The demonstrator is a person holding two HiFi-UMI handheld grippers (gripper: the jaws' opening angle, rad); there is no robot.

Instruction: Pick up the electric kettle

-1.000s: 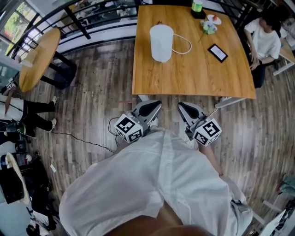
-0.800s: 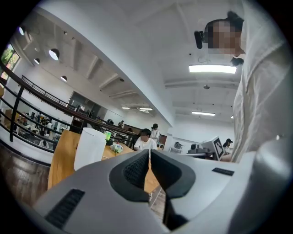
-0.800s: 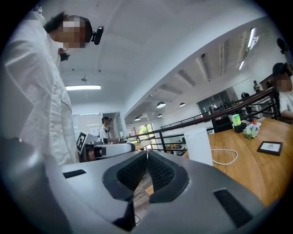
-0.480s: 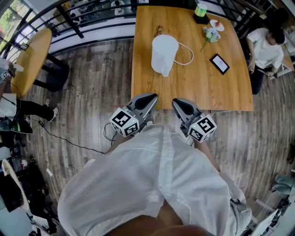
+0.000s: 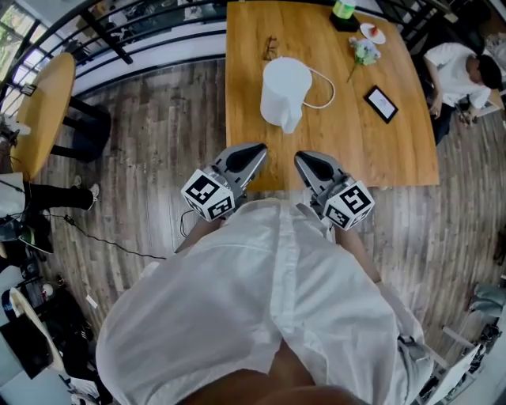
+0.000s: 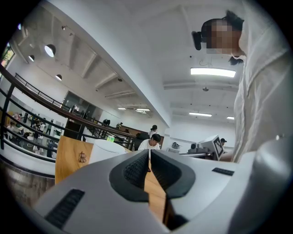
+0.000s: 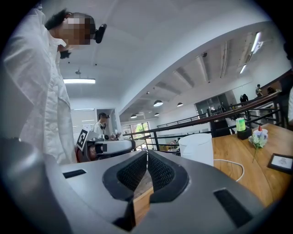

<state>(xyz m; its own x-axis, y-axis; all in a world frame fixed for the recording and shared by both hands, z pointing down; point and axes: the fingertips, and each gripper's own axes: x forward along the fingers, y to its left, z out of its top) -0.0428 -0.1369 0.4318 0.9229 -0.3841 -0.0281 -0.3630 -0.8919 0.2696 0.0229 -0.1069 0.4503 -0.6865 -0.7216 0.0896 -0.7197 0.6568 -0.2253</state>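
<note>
The white electric kettle [image 5: 285, 91] stands upright on the wooden table [image 5: 395, 150], near the table's left side, with its white cord [image 5: 322, 85] looping to the right. My left gripper [image 5: 254, 150] and my right gripper [image 5: 303, 158] are held side by side at the table's near edge, both short of the kettle. Each one's jaws are shut with nothing between them. In the left gripper view the left gripper [image 6: 149, 153] has the kettle [image 6: 106, 147] just left of its jaws. The right gripper [image 7: 147, 153] sees the kettle [image 7: 197, 148] ahead to the right.
On the table lie a dark framed tablet [image 5: 380, 104], a small flower bunch [image 5: 364, 51], a green bottle [image 5: 339, 9] and glasses [image 5: 270, 47]. A person [image 5: 458, 71] sits at the table's right side. A round table [image 5: 43, 111] and a railing stand at the left.
Both grippers have moved forward together, from over the floor up to the table's near edge. The kettle now lies closer ahead. Jaws stayed shut.
</note>
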